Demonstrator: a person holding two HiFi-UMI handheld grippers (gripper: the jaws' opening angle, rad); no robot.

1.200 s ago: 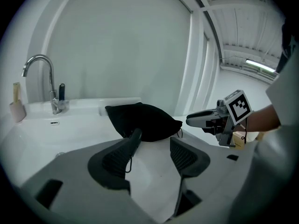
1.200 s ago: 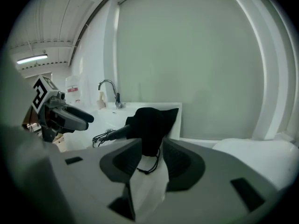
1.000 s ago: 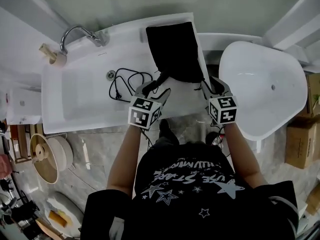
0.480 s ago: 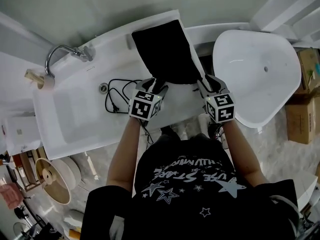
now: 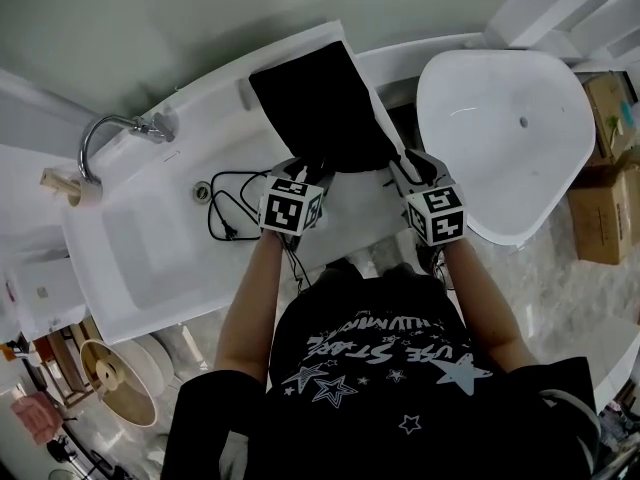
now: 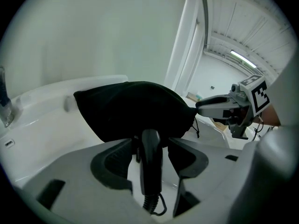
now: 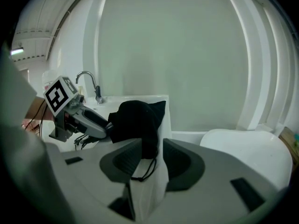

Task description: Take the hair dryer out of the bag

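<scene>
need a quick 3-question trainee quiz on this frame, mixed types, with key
1. True or false: the dryer is fully out of the bag.
2. What stands between the left gripper's jaws? A) faucet B) dryer handle C) plug
3. Where does most of the cord lie?
Key: 1. False: only its handle shows. 2. B; the jaws, which have just been closing, stand apart on either side of it. 3. In the sink.
</scene>
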